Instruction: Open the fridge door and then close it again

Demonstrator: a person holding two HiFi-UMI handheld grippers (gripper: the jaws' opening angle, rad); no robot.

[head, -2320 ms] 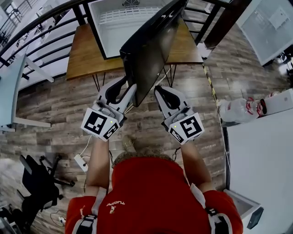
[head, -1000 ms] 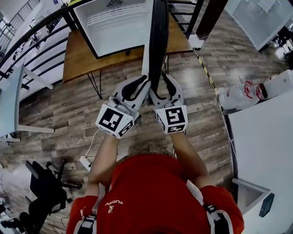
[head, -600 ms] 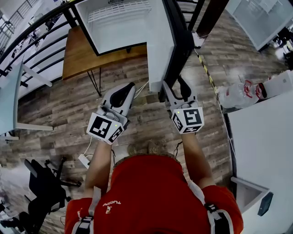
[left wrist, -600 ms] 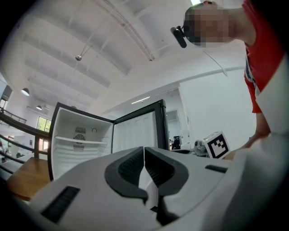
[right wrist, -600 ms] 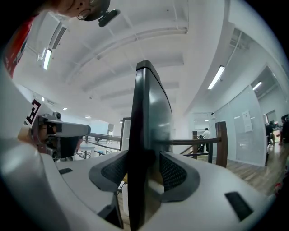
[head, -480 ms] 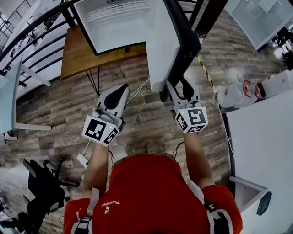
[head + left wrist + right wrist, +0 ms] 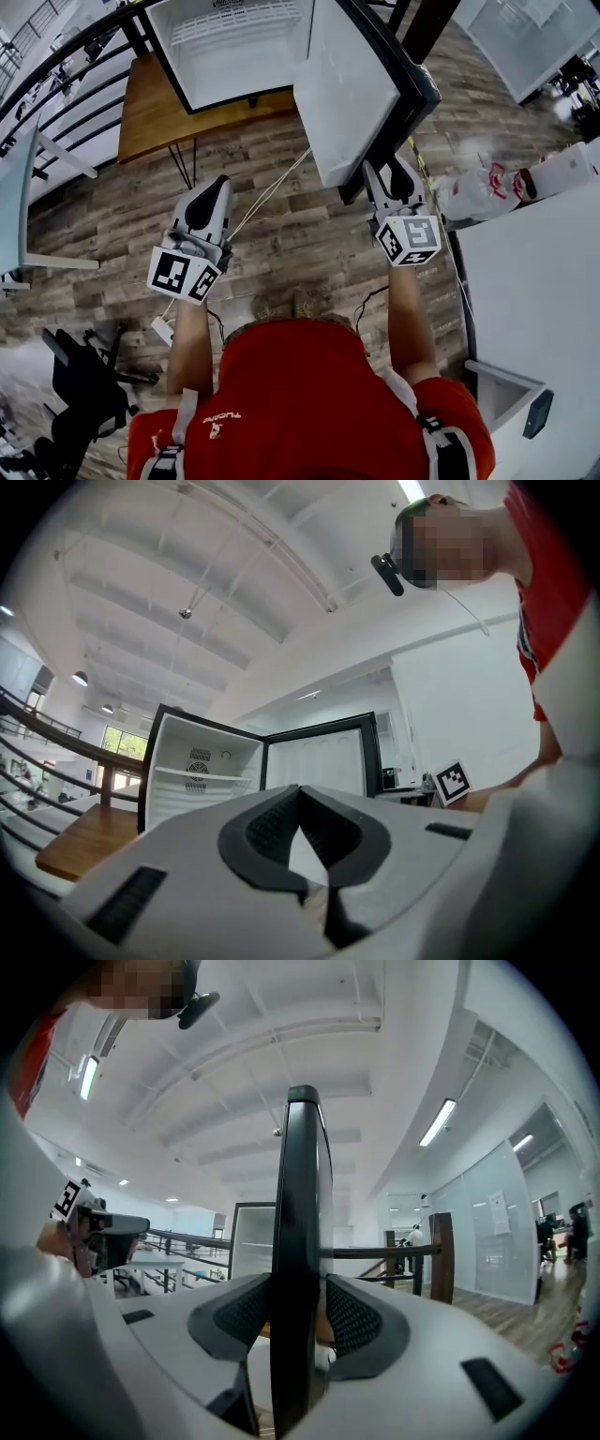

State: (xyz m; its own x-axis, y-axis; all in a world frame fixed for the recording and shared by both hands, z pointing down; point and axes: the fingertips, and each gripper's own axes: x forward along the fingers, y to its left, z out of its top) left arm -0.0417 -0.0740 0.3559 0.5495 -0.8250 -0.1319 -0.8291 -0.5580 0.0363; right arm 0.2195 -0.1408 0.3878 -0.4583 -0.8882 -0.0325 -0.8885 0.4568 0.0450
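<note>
opening done: door [image 7: 352, 94] stands wide off fridge [image 7: 234, 56]; shutting not yet done. right gripper [image 7: 394, 169] jaws just closing, clamped on door edge; left gripper [image 7: 218, 183] clenched, empty

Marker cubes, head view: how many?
2. One cube on the left gripper, shut and clear of the fridge door; another cube on the right gripper, whose jaws have just been closing on the door's edge. None hidden.
</note>
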